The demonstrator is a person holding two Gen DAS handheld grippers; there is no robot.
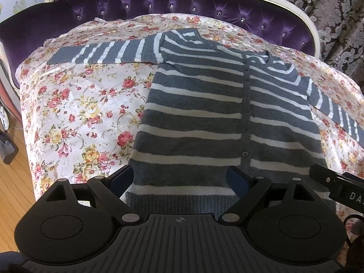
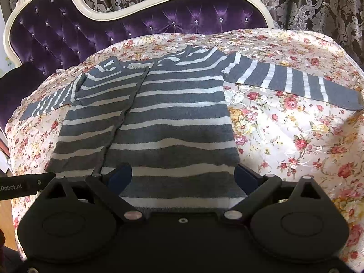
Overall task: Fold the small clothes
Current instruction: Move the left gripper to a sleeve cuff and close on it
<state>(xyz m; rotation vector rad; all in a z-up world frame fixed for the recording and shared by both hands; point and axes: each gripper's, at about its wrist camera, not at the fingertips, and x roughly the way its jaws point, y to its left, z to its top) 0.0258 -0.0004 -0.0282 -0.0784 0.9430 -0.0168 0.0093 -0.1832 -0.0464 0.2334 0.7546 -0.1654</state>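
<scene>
The striped cardigan [image 1: 204, 104] lies flat mid-frame on the floral cloth [image 1: 79, 104], unfolded — left gripper [image 1: 179, 179] and right gripper [image 2: 183, 178] both gape empty above its hem, so a hem or sleeve pinch likely comes next.

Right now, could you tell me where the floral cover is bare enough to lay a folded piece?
Free: floral cover below the left sleeve, and below the right sleeve. Crowded: the middle, under the cardigan, with both tools at its hem.
</scene>
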